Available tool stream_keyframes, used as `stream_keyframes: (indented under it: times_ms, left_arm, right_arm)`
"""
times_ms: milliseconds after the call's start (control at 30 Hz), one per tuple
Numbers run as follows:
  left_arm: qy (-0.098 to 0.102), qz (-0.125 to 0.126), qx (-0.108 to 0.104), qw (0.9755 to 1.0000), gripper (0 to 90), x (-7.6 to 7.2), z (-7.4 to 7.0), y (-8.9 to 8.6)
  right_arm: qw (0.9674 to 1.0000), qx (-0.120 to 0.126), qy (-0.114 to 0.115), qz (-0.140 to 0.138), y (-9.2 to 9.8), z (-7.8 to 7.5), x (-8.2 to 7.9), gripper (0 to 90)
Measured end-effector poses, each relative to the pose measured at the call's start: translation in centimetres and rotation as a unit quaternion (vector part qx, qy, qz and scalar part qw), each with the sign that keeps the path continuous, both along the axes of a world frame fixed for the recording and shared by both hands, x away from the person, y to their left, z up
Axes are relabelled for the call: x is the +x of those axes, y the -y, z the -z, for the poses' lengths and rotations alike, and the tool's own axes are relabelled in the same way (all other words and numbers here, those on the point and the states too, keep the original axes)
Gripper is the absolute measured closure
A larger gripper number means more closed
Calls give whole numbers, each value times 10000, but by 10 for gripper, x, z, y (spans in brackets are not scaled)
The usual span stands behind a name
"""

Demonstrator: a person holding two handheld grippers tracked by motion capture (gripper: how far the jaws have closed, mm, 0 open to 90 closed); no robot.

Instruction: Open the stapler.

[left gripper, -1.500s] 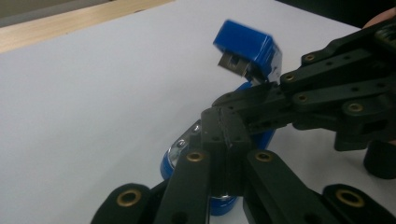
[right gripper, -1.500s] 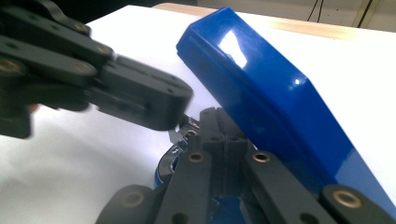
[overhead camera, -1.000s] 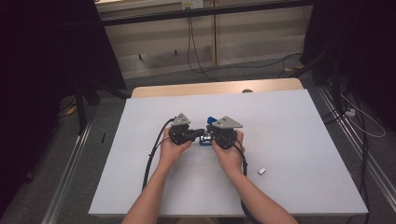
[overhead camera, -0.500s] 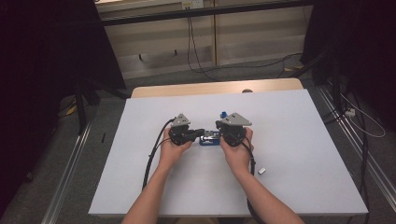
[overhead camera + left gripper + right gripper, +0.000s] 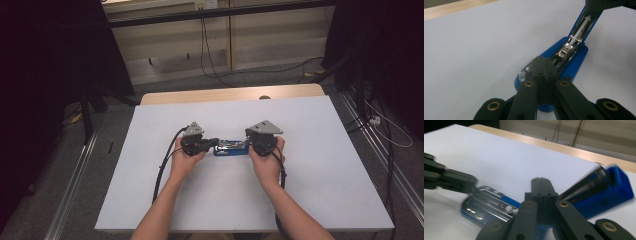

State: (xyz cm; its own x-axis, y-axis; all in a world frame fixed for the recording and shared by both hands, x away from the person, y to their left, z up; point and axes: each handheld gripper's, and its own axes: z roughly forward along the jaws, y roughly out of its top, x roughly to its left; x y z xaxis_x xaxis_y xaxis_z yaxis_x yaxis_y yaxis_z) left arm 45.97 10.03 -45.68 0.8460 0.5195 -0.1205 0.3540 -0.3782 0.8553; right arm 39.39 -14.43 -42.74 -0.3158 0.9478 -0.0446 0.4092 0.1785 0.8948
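A blue stapler (image 5: 231, 148) lies hinged open on the white table (image 5: 325, 165), its metal staple channel bared. My left gripper (image 5: 215, 143) is shut, and its closed tips (image 5: 542, 60) rest on the rounded end of the stapler's base (image 5: 576, 58). The stapler's upper arm (image 5: 586, 23) rises away from the base toward the right gripper (image 5: 606, 3). My right gripper (image 5: 251, 145) is shut too. In its own view its tips (image 5: 541, 181) sit at the hinge, between the blue lid (image 5: 610, 191) and the base with the metal channel (image 5: 487, 210); the left gripper (image 5: 447, 180) comes in from the left.
The table's wooden far edge (image 5: 230, 94) borders a floor with cables (image 5: 210, 60). Metal rails (image 5: 75, 180) run along both sides. A black cable (image 5: 162, 167) trails from the left gripper across the table.
My right gripper has moved to the right and the stapler's lid has swung further open with it. The left gripper has stayed on the base.
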Motion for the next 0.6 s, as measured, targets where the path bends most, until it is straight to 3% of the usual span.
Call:
stream_keyframes:
  times_ms: [33, 67, 167, 267, 367, 533, 600]
  left_arm:
    - [1, 2, 5, 10000, 900, 0, 0, 0]
    - [-9, -8, -12, 10000, 900, 0, 0, 0]
    - [7, -4, 18, 10000, 900, 0, 0, 0]
    - [18, -10, 30, 10000, 900, -1, -1, 1]
    - [45, -20, 56, 10000, 900, -1, -1, 1]
    - [163, 3, 127, 9998, 900, -2, -1, 2]
    - [146, -38, -23, 9999, 900, -3, -4, 2]
  right_arm:
    - [10000, 66, -28, 14, 5, 2, 0, 900]
    - [9999, -87, -74, 75, 12, 6, -1, 900]
    - [9998, -76, -157, 76, 18, 10, -1, 900]
    - [9991, -224, -336, 133, 27, 17, -1, 900]
    - [9993, -102, -335, 143, 33, 22, -1, 900]
    - [9991, -169, -390, 47, 37, 19, 0, 900]
    - [9990, -186, -409, -16, 38, 18, 0, 900]
